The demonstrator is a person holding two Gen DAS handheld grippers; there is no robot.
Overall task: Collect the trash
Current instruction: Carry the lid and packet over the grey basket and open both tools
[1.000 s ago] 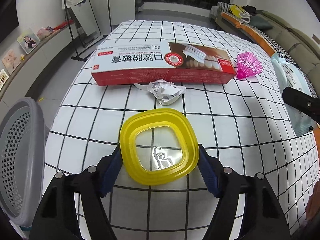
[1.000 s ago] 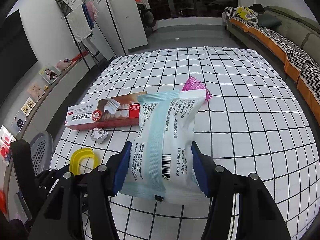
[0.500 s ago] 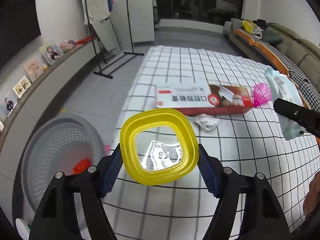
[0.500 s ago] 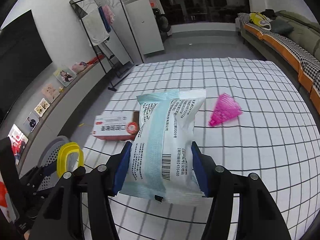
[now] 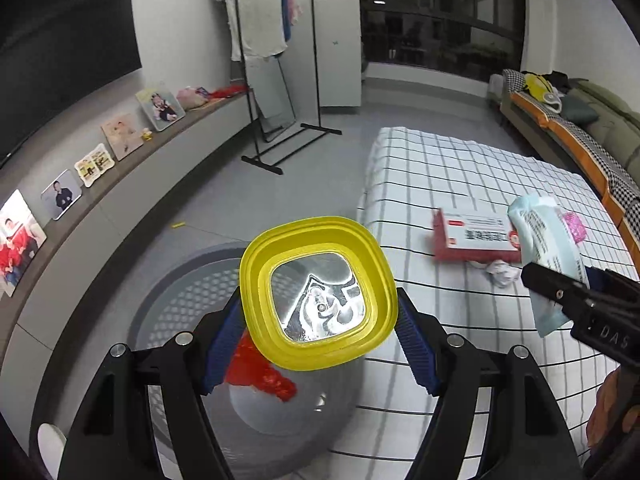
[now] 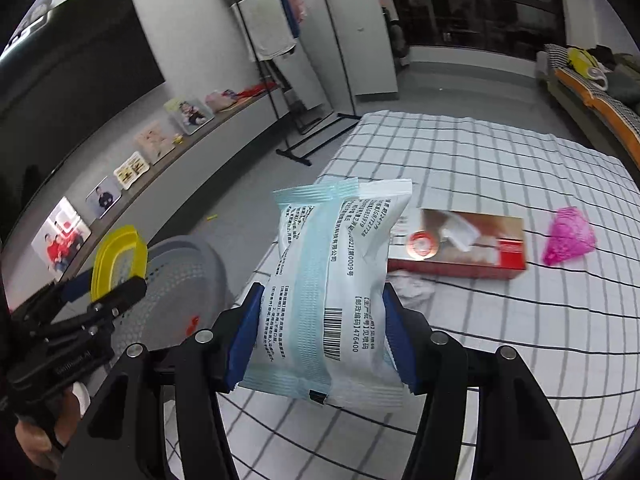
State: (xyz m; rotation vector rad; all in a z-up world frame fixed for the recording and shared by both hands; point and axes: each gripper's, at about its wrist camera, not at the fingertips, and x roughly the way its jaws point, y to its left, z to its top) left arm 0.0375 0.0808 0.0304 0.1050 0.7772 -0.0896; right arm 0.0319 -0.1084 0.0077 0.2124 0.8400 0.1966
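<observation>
Left tool (image 5: 319, 330) grips yellow lid (image 5: 318, 294) over basket (image 5: 172, 300); right tool (image 6: 324, 338) clamps wipes pack (image 6: 332, 280), long axis fwd.

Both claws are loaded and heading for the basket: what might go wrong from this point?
1. The left claw pinches the yellow lid only by its edges, above the gray basket; if it tips on release, it may land on the basket's rim.
2. The right claw holds the wipes pack above the checkered table, short of the basket; opening now would drop it outside.
3. The claws are close together and may bump.
</observation>
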